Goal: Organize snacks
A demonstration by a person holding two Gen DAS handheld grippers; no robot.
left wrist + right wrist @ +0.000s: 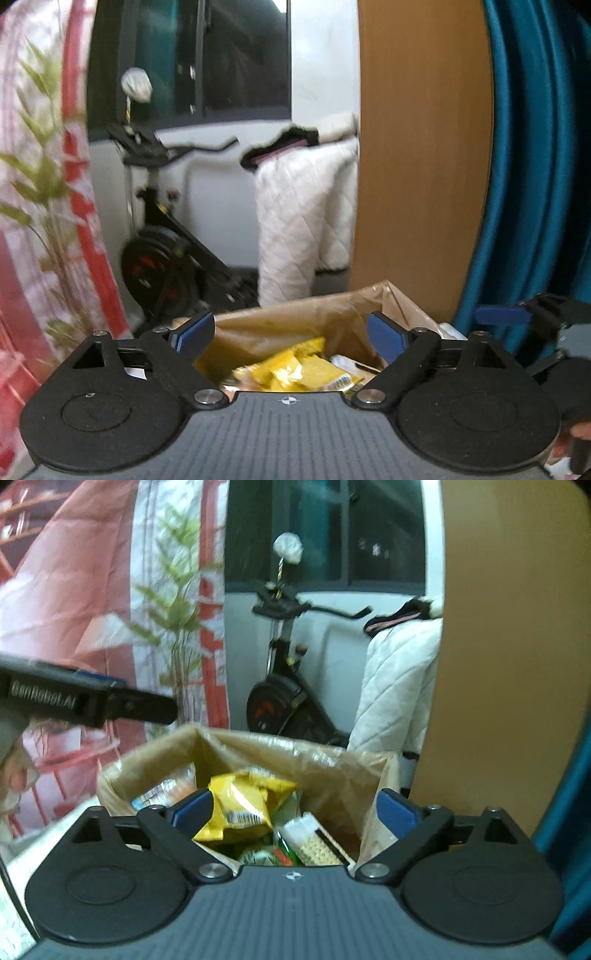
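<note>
Both grippers hang above an open brown bag (pixel 258 753) of snacks. The right gripper (pixel 295 812) has its blue fingers (pixel 397 812) spread wide with nothing between them. A yellow packet (pixel 240 805) lies on top of the pile, toward 10 o'clock from the gripper's middle, its edge just beside the left-hand finger; whether they touch is unclear. A checkered pack (pixel 317 843) sits lower, at 5 o'clock from the yellow one.

The left gripper (pixel 290 334) is likewise wide open and empty, the bag (pixel 295 314) at 12 o'clock and yellow packets (pixel 291 365) below its fingers (pixel 384 334). The right gripper shows at 3 o'clock in this view.

An exercise bike (pixel 291 686) stands beyond the bag, a white quilt (pixel 399 686) at its 3 o'clock.
</note>
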